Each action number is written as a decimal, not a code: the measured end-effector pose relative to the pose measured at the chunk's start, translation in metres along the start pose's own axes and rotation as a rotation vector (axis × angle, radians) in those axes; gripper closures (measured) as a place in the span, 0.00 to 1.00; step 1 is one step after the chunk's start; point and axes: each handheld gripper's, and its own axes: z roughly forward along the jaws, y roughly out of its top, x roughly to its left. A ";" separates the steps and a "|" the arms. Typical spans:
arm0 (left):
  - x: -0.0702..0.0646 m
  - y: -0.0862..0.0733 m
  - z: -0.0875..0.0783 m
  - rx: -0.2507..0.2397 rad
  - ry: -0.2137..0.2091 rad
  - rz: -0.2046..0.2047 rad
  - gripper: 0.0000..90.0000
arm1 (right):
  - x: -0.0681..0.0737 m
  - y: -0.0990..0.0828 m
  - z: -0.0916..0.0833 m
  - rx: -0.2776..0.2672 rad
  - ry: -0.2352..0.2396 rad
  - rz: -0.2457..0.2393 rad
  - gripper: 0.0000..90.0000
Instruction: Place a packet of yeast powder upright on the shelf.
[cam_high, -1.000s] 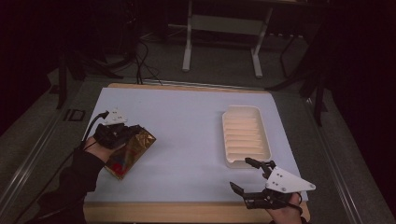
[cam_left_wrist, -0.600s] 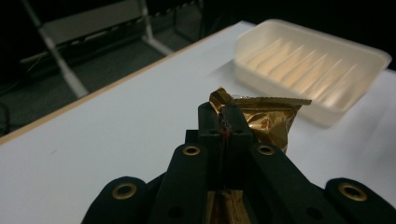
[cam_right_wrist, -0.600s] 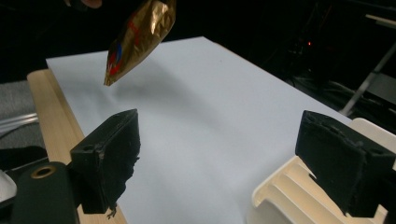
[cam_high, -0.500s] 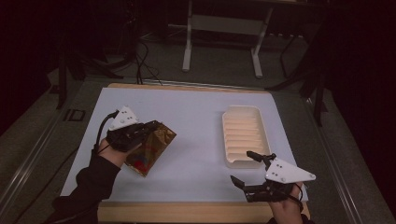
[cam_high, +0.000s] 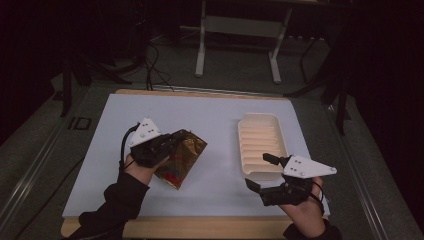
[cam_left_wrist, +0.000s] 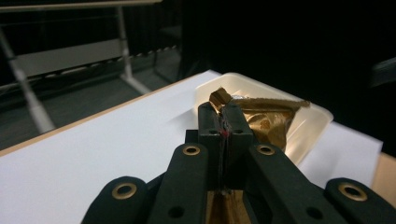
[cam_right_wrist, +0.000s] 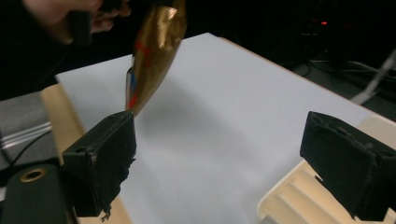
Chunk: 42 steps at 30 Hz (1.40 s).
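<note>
The gold packet (cam_high: 181, 156) hangs off the white table (cam_high: 215, 115), pinched at its top edge by your left gripper (cam_high: 165, 142), whose jaws are clamped tight on the foil. It sits left of the cream ridged tray (cam_high: 260, 142), well apart from it. Your right gripper (cam_high: 261, 172) hovers at the tray's near end; its jaws have just been opening and stand wide, with nothing between them.
</note>
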 end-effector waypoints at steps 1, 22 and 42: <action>-0.004 -0.001 0.004 -0.005 -0.005 -0.008 1.00 | 0.000 0.001 0.002 -0.003 0.004 0.003 0.12; -0.040 0.002 0.029 -0.137 -0.106 -0.051 1.00 | 0.005 0.026 0.043 -0.009 0.098 0.022 0.20; -0.058 0.000 0.037 -0.226 -0.228 -0.073 0.99 | -0.001 0.032 0.058 0.071 0.164 0.027 0.60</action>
